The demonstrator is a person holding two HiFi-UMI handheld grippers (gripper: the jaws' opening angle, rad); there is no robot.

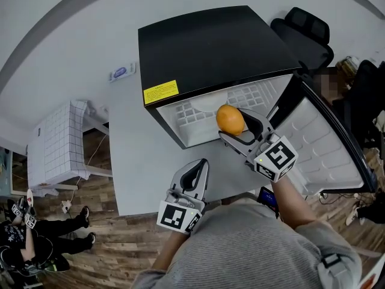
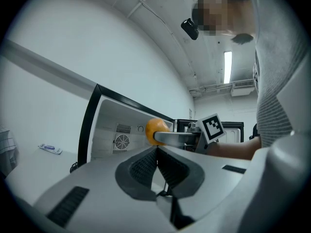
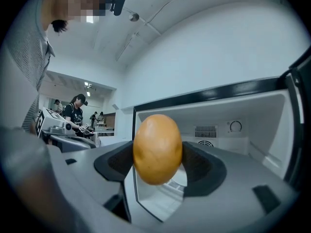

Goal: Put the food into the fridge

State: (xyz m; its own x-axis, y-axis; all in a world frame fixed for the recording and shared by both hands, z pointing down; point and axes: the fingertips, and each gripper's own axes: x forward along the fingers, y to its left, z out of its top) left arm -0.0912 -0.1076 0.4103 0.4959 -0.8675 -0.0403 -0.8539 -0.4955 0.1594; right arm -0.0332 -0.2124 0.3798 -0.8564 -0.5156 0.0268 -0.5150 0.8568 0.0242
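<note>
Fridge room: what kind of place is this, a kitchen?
Probably an office or lab, not a home kitchen: the small fridge sits on a plain grey table, a black office chair stands beside it, and other people stand nearby.

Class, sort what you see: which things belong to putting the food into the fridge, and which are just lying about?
In the job: orange fruit; right tongs gripping it; open fridge.
Lying about: blue-and-white object on the table; white gridded rack; black chair.

orange fruit (image 1: 230,119), black fridge (image 1: 210,41), yellow label (image 1: 160,92)
</note>
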